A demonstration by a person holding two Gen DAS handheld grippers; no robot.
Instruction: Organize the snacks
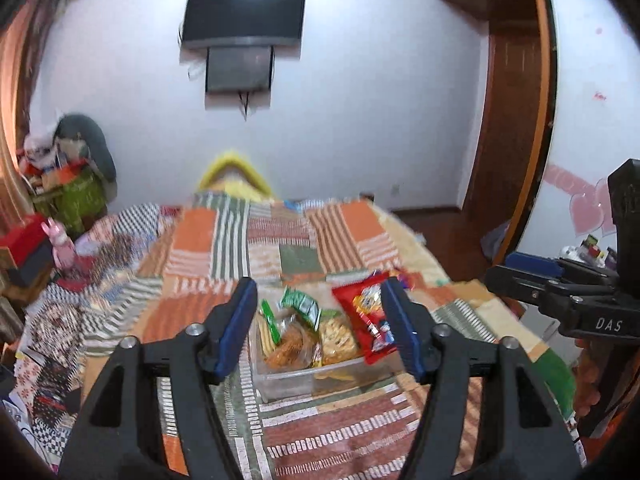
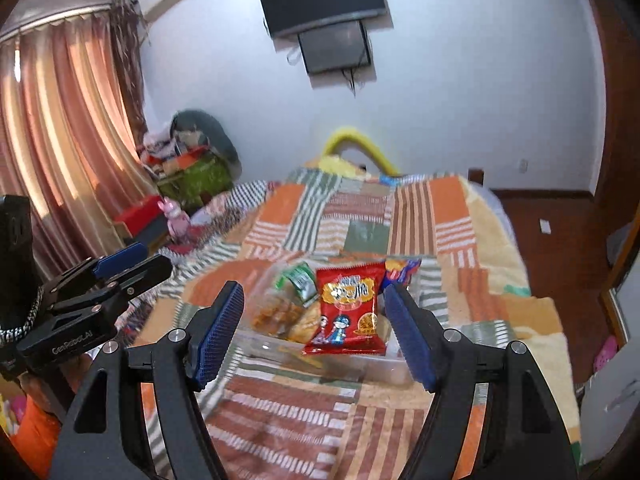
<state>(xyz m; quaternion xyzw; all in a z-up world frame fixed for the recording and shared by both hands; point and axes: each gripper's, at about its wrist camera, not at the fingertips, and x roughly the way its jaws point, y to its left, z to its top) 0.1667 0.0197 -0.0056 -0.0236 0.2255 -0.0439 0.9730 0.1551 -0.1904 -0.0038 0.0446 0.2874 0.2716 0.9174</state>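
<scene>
A clear plastic box (image 1: 288, 380) sits on the patchwork bedspread and holds several snack packets. A red snack packet (image 1: 370, 320) lies on its right side, a green packet (image 1: 302, 306) and orange-brown packets (image 1: 288, 344) on its left. A blue-red packet (image 2: 400, 270) lies behind the box. In the right wrist view the box (image 2: 380, 368) and red packet (image 2: 348, 308) show ahead. My left gripper (image 1: 324, 328) is open and empty, held above the box. My right gripper (image 2: 316, 328) is open and empty, also held back from the box.
The bedspread (image 1: 280, 248) covers a bed that drops off to a wooden floor (image 2: 552, 216) on the right. A pink toy (image 1: 60, 248) and cluttered boxes (image 1: 68, 188) stand at the left. A TV (image 1: 244, 12) hangs on the far wall. Curtains (image 2: 60, 128) hang left.
</scene>
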